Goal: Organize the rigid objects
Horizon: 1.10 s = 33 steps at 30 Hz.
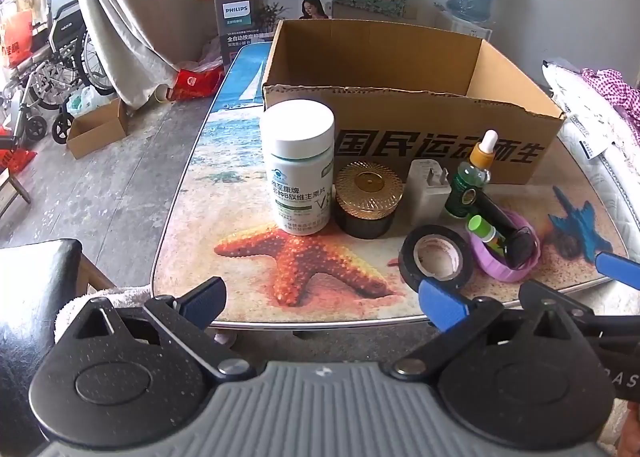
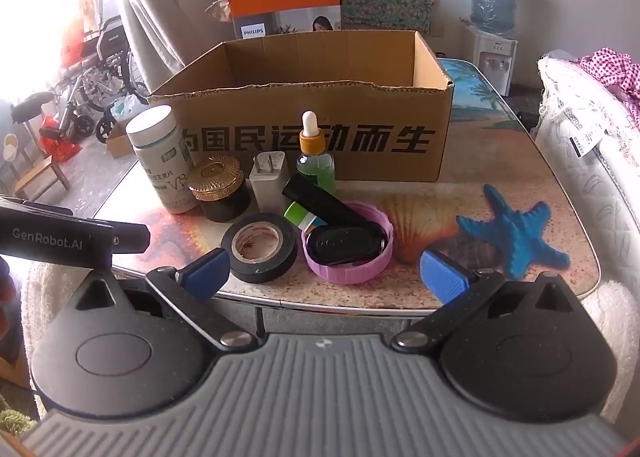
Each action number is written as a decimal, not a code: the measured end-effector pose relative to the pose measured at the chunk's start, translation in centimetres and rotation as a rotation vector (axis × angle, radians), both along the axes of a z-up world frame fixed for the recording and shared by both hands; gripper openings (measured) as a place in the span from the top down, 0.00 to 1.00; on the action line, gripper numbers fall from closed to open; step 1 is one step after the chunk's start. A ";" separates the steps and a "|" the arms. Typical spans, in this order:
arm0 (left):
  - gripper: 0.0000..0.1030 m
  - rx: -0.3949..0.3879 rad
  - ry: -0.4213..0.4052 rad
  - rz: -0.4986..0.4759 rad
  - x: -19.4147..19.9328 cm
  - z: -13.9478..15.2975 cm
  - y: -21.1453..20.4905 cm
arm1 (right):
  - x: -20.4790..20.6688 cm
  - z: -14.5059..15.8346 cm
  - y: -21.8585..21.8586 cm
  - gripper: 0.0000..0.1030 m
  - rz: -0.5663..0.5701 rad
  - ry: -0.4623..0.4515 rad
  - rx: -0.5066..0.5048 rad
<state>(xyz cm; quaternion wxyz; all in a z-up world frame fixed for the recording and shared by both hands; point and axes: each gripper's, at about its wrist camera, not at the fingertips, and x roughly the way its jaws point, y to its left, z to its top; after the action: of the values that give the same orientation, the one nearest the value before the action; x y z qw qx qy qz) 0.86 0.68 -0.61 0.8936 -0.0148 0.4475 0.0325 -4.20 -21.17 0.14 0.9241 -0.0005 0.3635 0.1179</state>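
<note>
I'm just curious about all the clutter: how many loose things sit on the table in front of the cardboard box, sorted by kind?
Bottles: 2 (white pill bottle, green dropper bottle)
Jars: 1 (gold-lidded jar)
Chargers: 1 (white plug)
Tape rolls: 1 (black tape)
Lids: 1 (purple lid, holding small items)
Small items in the lid: 3, as far as I can tell
Total: 9

Each handheld gripper, the left gripper (image 1: 324,297) and the right gripper (image 2: 326,275), has a grey ribbed body at its near edge, flanked by two rounded black speckled housings with circular caps. Black link arms on silver pivot screws carry blue ribbed fingers (image 2: 444,279). The left unit's black side bar (image 2: 60,239) bears white "GenRobot.AI" lettering.
</note>
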 end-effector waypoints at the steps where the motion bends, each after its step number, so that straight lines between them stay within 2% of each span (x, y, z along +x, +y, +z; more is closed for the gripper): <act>1: 0.00 0.000 0.002 0.002 0.1 -0.1 0.0 | 0.1 0.0 0.0 0.01 -0.001 0.001 0.001; 33: 0.00 0.022 0.033 0.020 0.2 -0.5 0.2 | 0.0 0.3 -0.2 0.01 -0.004 -0.011 0.003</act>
<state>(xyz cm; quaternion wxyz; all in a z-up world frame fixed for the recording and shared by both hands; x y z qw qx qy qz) 1.11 0.91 -1.16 0.8859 -0.0088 0.4614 0.0467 -4.19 -21.40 0.45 0.9263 0.0012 0.3584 0.1165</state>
